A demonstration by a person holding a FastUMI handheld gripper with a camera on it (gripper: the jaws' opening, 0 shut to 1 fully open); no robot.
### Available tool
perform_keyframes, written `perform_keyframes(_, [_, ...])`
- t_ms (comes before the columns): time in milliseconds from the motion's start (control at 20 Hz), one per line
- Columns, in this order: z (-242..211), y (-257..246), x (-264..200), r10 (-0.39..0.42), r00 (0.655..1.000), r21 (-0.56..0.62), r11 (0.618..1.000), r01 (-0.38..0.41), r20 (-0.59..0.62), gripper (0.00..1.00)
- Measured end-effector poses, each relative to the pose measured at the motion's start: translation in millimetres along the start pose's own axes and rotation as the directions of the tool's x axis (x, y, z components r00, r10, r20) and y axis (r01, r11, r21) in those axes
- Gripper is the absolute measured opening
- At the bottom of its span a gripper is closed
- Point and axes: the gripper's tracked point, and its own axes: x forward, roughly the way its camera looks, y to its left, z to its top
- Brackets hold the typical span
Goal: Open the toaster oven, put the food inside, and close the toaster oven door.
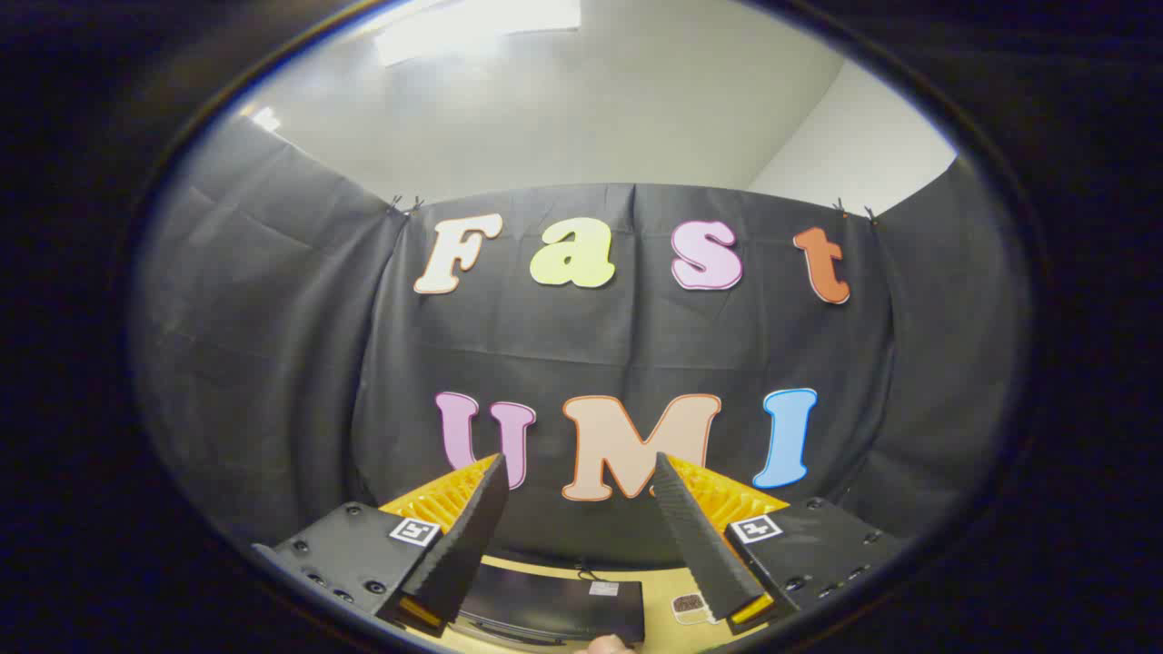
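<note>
So the gripper (577,490) is held high with its fingers spread wide and nothing between them, aimed at the booth wall. The toaster oven (550,607) lies far below, between the fingers, on the wooden table (659,595), long side running left-right. Food packet (688,607) lies just beside its right end. Reaching it probably means tipping way down first.
</note>
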Motion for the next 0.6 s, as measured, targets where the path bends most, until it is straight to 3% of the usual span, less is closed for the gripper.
perform_keyframes(600, [-24.2,15.8,20.9,0.024,0.998,0.038,0.999,-0.022,-0.051,1.0])
